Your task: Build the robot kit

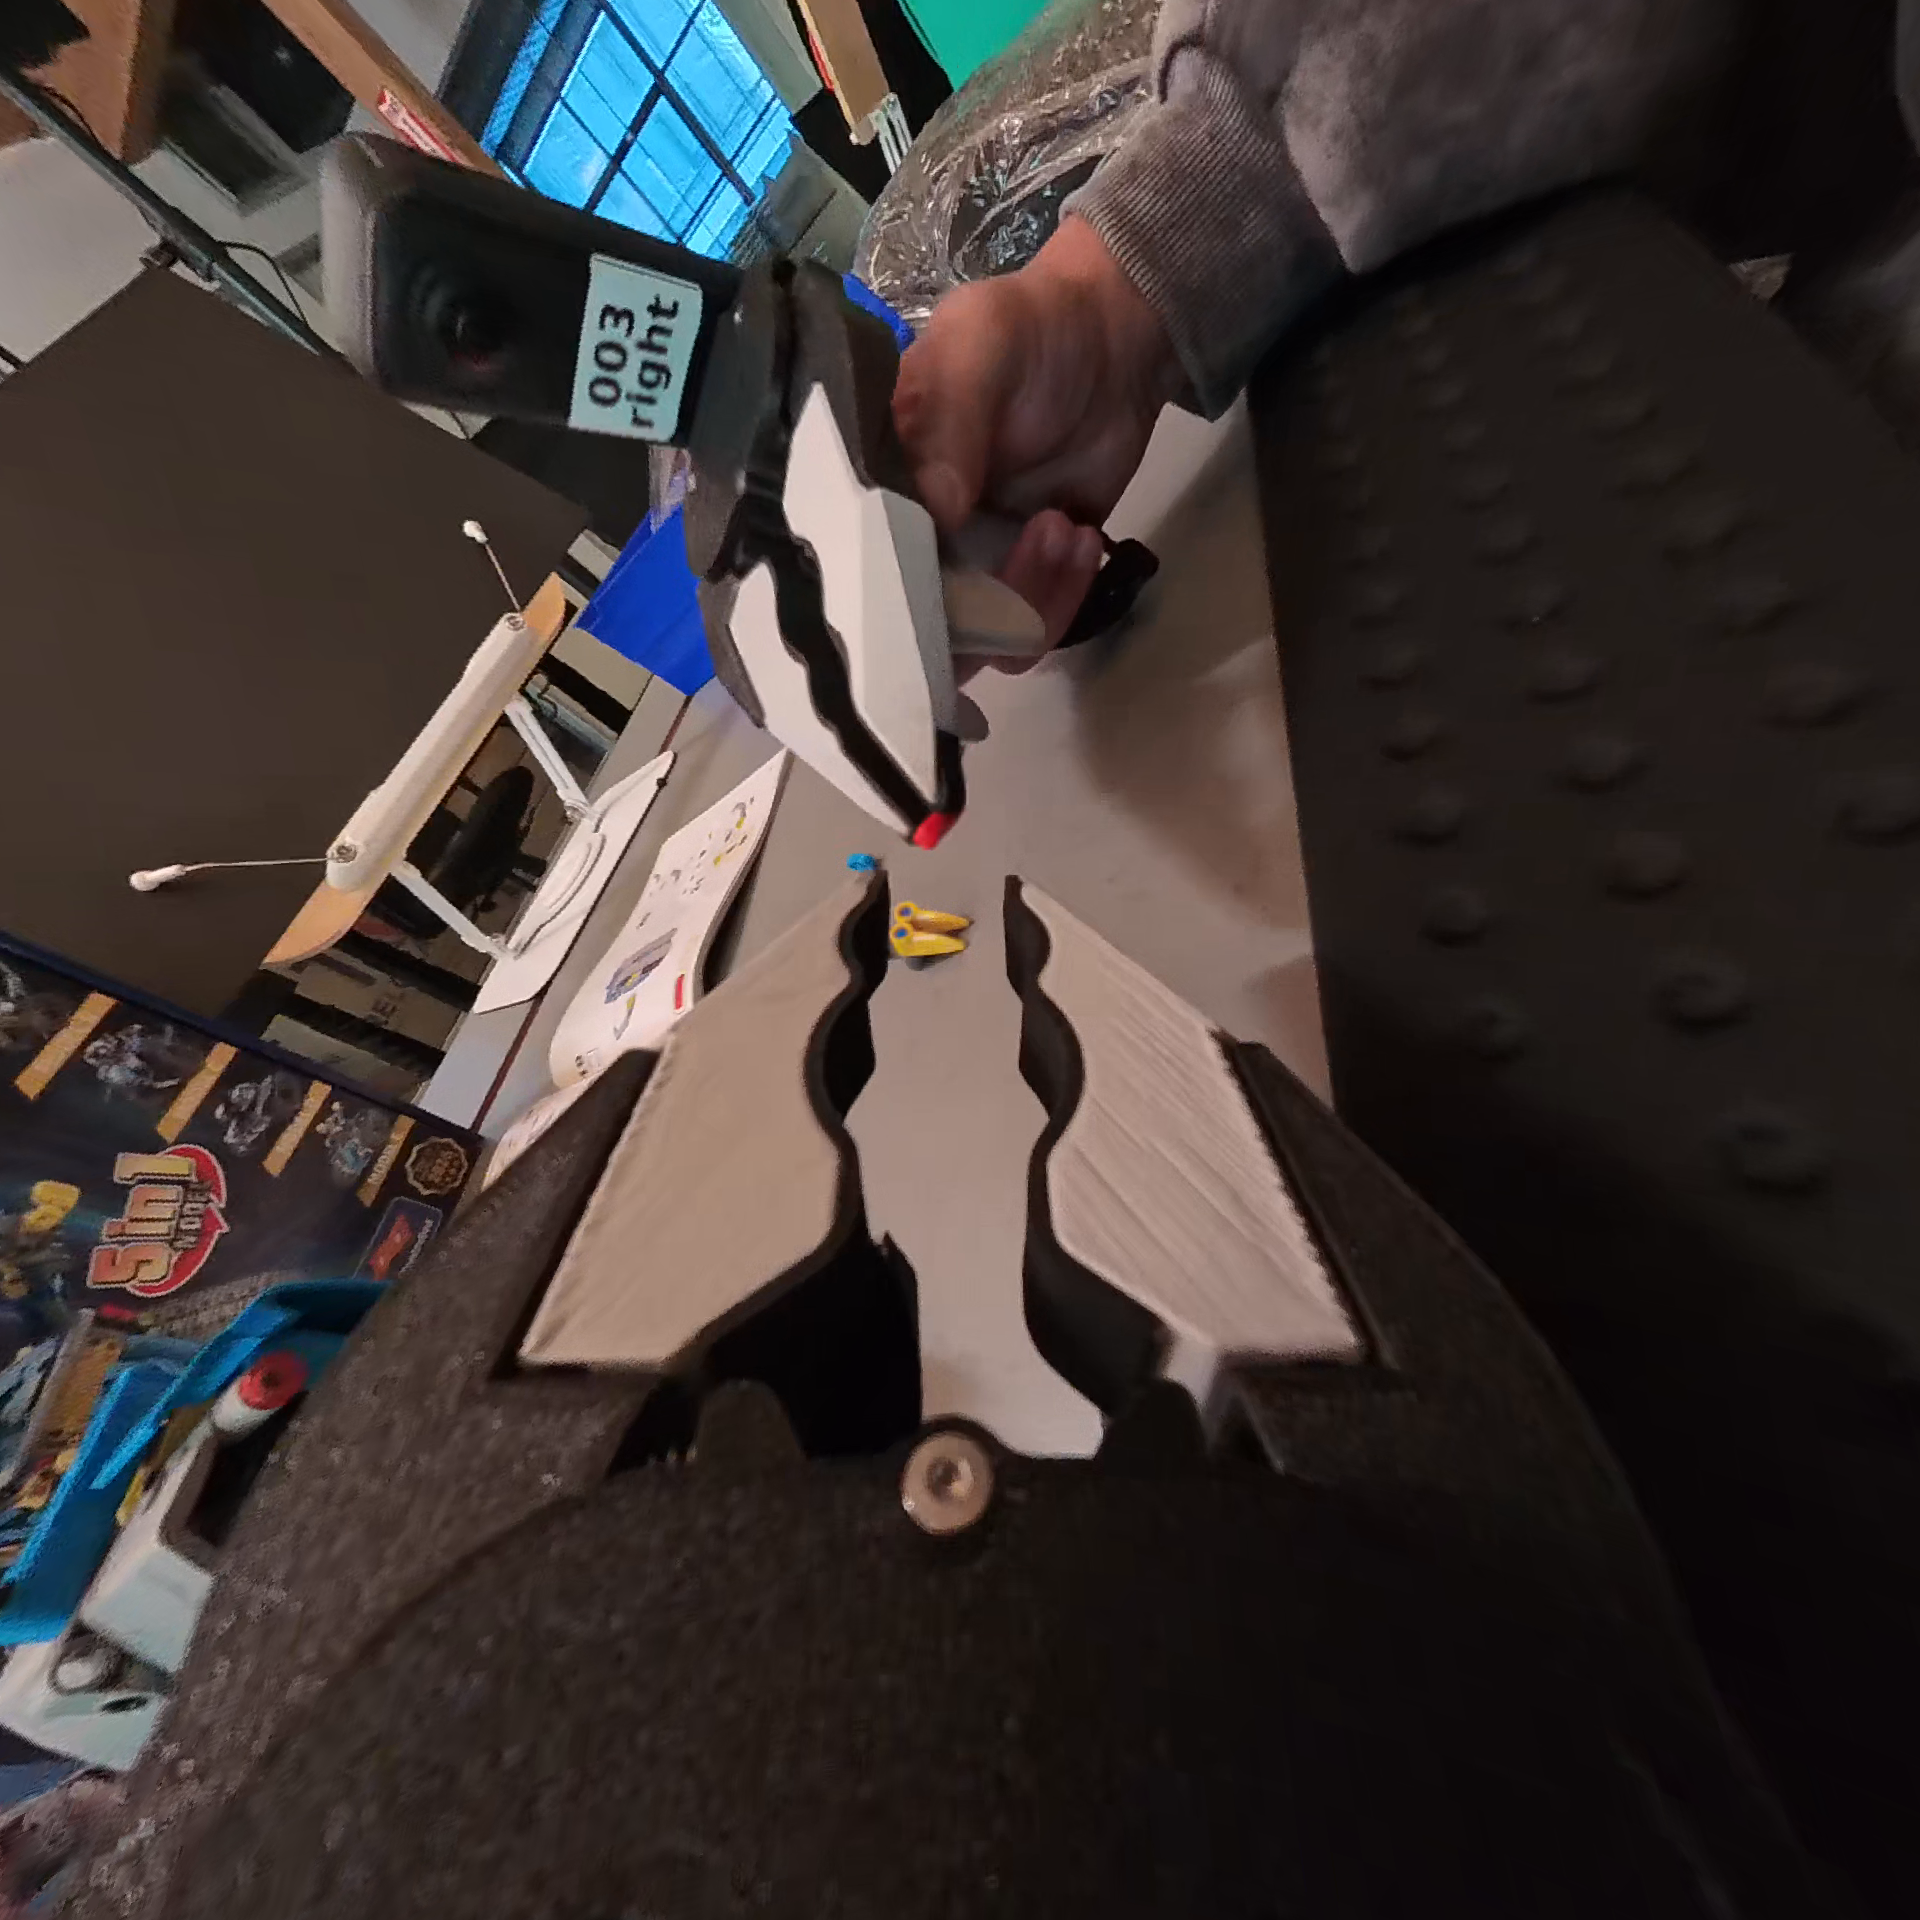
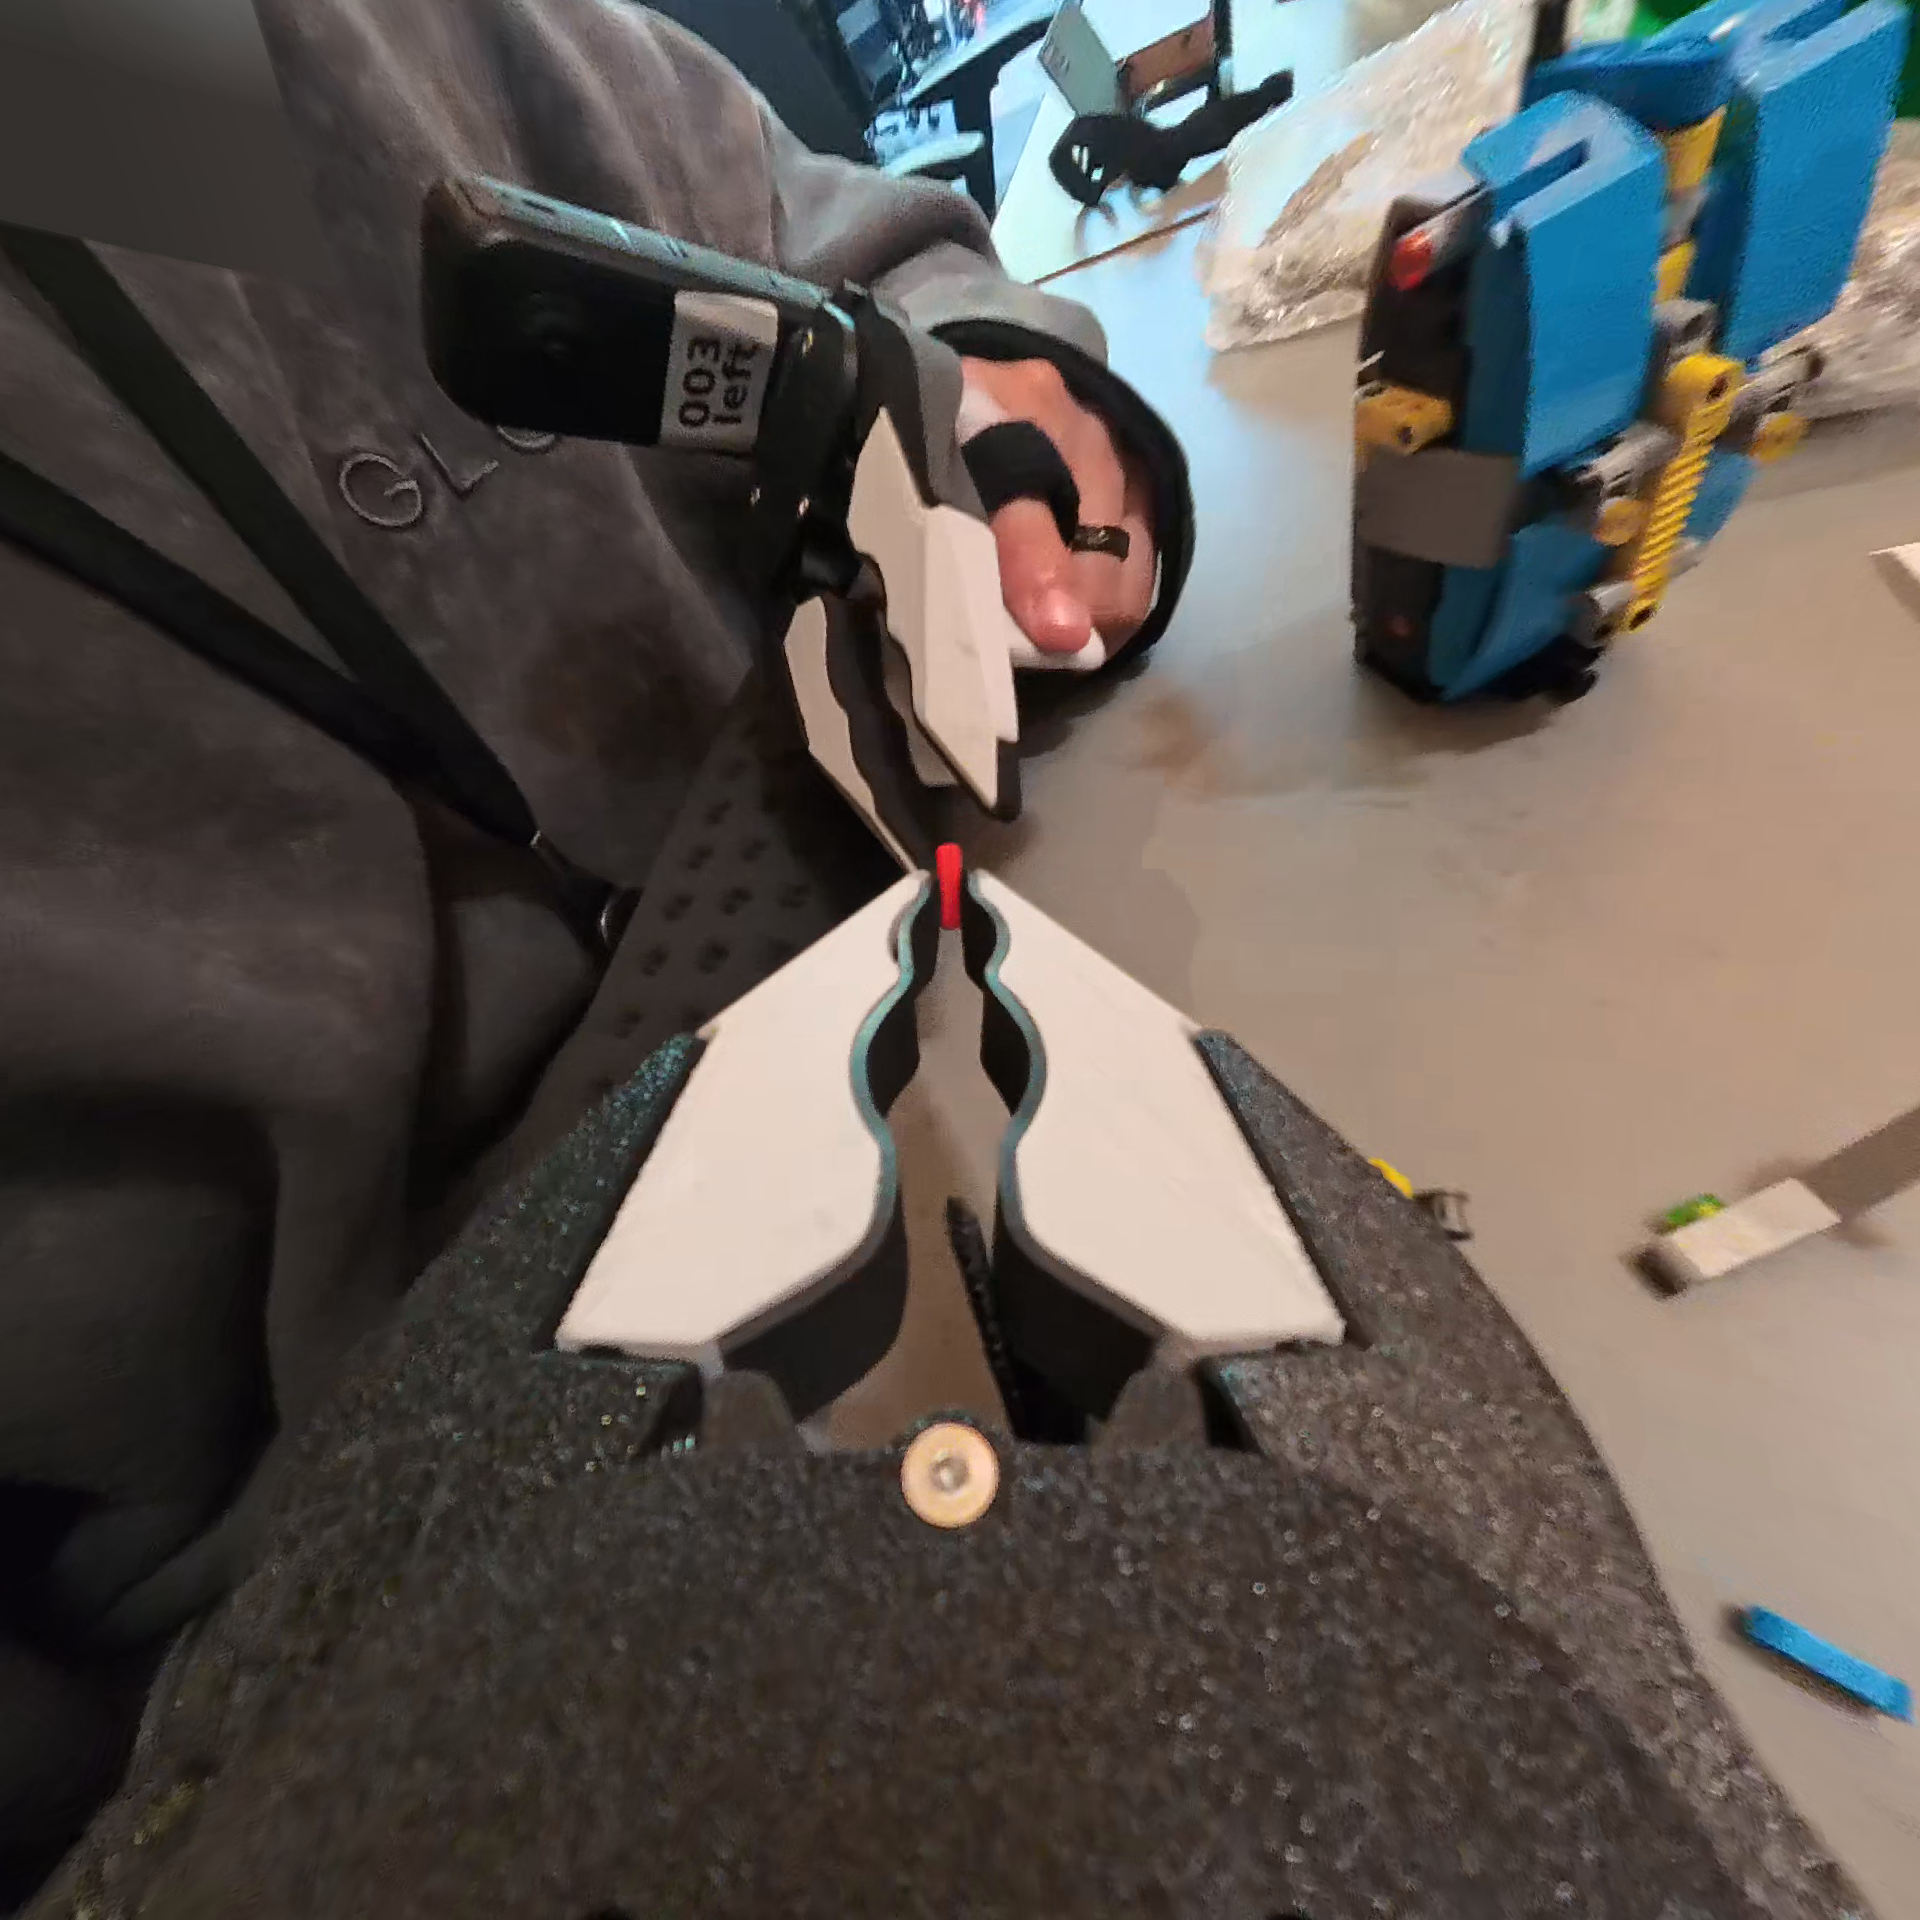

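Observation:
My right gripper [image 2: 943, 891] is shut on a small red peg [image 2: 948, 883], pinched at its fingertips just above the grey table [image 2: 1351, 935]. The same gripper [image 1: 932, 821] and red peg [image 1: 932, 828] show in the left wrist view, just beyond my left gripper's tips. My left gripper [image 1: 943, 899] is open and empty; it also shows in the right wrist view [image 2: 940, 805], tips close to the red peg. Two small yellow pointed pieces [image 1: 928, 930] lie on the table between the left fingertips. A tiny blue piece [image 1: 860, 862] lies beside them.
A blue and yellow brick-built model [image 2: 1579, 416] stands at the right rear. A blue strip [image 2: 1823, 1678] and a white piece [image 2: 1735, 1231] lie loose on the table. An instruction booklet [image 1: 675, 914], a toy box [image 1: 187, 1195] and crinkled plastic wrap [image 2: 1340, 208] sit around. A person's grey sleeve [image 1: 1299, 156] is near. Left and right tips are no more than a few centimetres apart.

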Demonstrator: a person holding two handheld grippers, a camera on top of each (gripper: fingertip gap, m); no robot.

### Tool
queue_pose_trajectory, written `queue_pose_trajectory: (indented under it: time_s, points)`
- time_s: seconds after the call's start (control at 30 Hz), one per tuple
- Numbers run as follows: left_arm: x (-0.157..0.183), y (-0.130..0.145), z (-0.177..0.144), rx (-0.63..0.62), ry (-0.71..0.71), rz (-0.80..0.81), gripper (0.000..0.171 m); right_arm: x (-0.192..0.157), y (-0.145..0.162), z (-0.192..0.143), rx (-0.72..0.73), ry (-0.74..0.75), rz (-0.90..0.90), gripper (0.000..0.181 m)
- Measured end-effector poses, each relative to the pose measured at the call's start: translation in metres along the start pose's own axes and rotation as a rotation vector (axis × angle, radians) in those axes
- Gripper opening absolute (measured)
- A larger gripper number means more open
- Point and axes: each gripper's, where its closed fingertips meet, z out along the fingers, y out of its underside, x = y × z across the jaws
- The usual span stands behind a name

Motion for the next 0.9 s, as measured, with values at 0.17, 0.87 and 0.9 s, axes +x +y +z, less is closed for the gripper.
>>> queue_pose_trajectory:
  time_s: [0.17,0.87,0.9]
  points:
    - [0.001,-0.003,-0.002,0.023,0.009,0.012,0.018,-0.007,-0.002,0.011,-0.002,-0.040,0.012,0.003]
    - [-0.015,-0.006,-0.010,0.042,-0.042,-0.004,0.003,0.006,-0.011,0.007,0.055,0.052,-0.013,0.003]
    - [-0.015,-0.006,-0.010,0.043,-0.042,-0.001,0.003,0.006,-0.011,0.007,0.052,0.051,-0.012,0.003]
